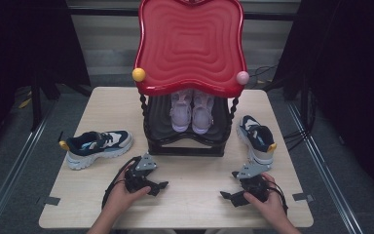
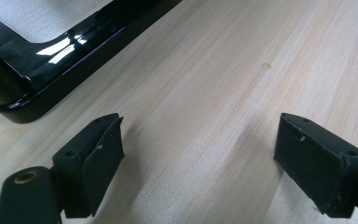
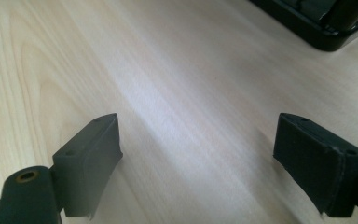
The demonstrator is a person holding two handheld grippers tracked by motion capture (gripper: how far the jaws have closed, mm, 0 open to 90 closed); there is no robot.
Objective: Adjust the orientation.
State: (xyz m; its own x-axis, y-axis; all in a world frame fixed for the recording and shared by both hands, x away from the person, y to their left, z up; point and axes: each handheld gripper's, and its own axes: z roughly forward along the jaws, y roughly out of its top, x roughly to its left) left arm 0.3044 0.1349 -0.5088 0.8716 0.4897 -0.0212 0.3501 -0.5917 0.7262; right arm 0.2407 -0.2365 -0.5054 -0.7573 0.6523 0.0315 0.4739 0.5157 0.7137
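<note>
A navy and white sneaker (image 1: 100, 145) lies on its side at the table's left. Its mate (image 1: 257, 139) stands at the right, beside the shoe rack (image 1: 185, 148). A pair of pale lilac sneakers (image 1: 192, 112) sits on the rack's black lower shelf, under the red wavy top (image 1: 190, 44). My left gripper (image 1: 158, 187) (image 2: 200, 158) rests low over the wood in front of the rack, open, with nothing between its jaws. My right gripper (image 1: 229, 197) (image 3: 198, 158) is near the front right, also open and holding nothing, just above the tabletop.
The rack's glossy black base (image 2: 51, 70) (image 3: 307, 28) lies close ahead of both grippers. A yellow knob (image 1: 138, 74) and a pink knob (image 1: 242, 77) stick out from the red top. Tape pieces (image 1: 51, 200) mark the front corners. Bare wood (image 1: 195, 195) lies between the two hands.
</note>
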